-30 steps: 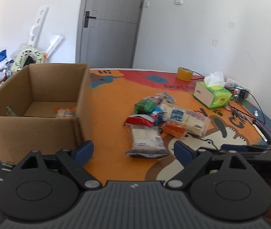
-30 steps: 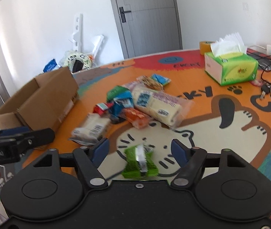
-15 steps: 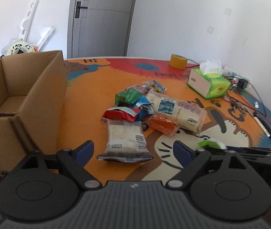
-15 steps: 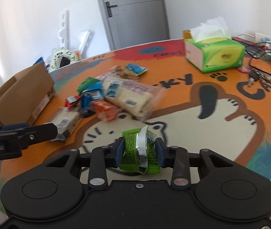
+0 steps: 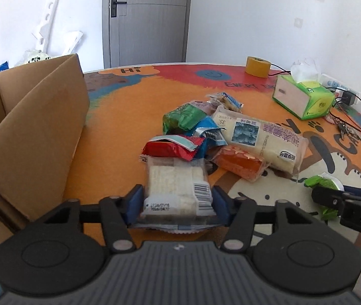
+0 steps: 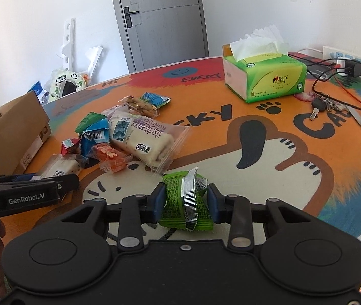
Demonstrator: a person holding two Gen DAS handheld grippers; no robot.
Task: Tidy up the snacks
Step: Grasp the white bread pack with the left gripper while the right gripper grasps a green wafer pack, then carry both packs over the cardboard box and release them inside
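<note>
My left gripper (image 5: 176,204) is shut on a clear-wrapped white cake pack (image 5: 176,185) at the near edge of the snack pile. My right gripper (image 6: 186,203) is shut on a green snack packet (image 6: 185,200) with a silver seam, near the table's front; that packet also shows in the left wrist view (image 5: 324,181). The pile holds a long white cake bag (image 5: 259,139), an orange pack (image 5: 239,162), a red packet (image 5: 173,148), and blue (image 5: 207,133) and green (image 5: 183,118) packets. An open cardboard box (image 5: 35,137) stands to the left.
A green tissue box (image 6: 263,76) stands at the back right. A yellow tape roll (image 5: 257,66) sits at the far edge. Keys (image 6: 322,105), cables and a power strip (image 6: 343,57) lie at the right. The table (image 6: 256,152) has a colourful cartoon mat.
My left gripper moved right from the box to the pile and shut on the white cake pack. My right gripper shut on the green packet and holds it.
</note>
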